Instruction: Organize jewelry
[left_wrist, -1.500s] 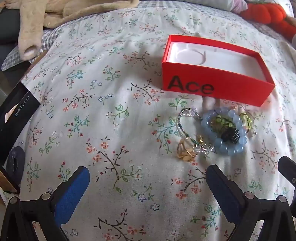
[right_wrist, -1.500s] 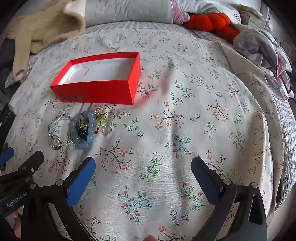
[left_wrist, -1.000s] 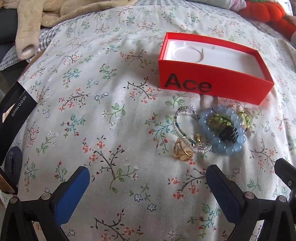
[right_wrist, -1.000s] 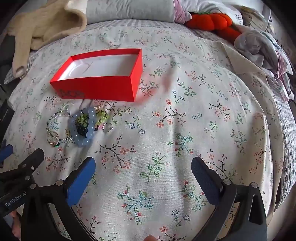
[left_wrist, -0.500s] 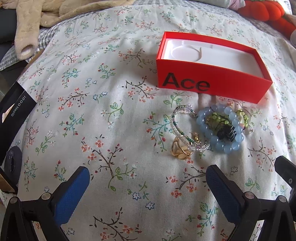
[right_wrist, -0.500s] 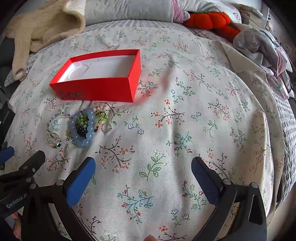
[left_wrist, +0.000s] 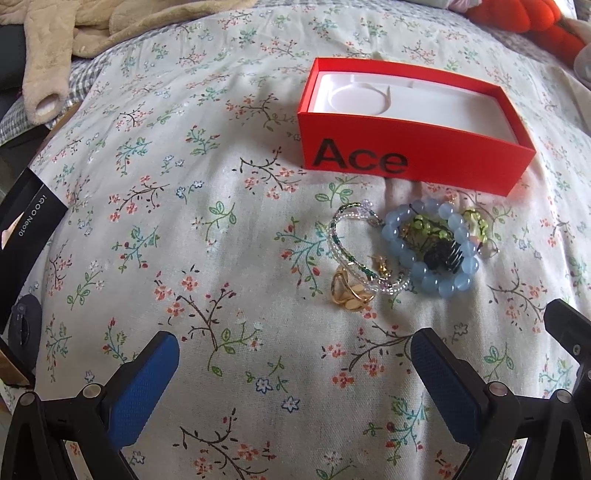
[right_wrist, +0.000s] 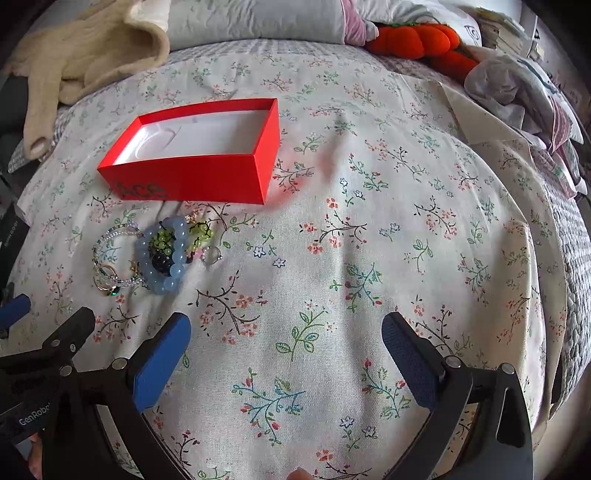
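Note:
A red "Ace" box (left_wrist: 413, 162) (right_wrist: 192, 181) with a white moulded insert lies open on the floral bedspread. Just in front of it sits a small heap of jewelry: a blue bead bracelet (left_wrist: 430, 275) (right_wrist: 164, 282), a clear seed-bead bracelet (left_wrist: 341, 240) (right_wrist: 105, 238), a gold ring (left_wrist: 349, 291), green beads (left_wrist: 476, 221) (right_wrist: 201, 230) and a black spiral piece (left_wrist: 445, 256). My left gripper (left_wrist: 293, 367) hangs open just short of the heap, nothing between its blue pads. My right gripper (right_wrist: 286, 349) is open too, to the right of the heap.
A beige knitted garment (left_wrist: 74, 44) (right_wrist: 85, 59) lies at the back left, orange plush pumpkins (right_wrist: 421, 40) and crumpled clothes (right_wrist: 517, 88) at the back right. A black carton (left_wrist: 26, 229) stands at the bed's left edge. Bare bedspread stretches right of the box.
The left gripper has crept forward and slightly up, so the box and jewelry sit a little lower and nearer in its view. The right gripper has barely shifted. Both stayed open.

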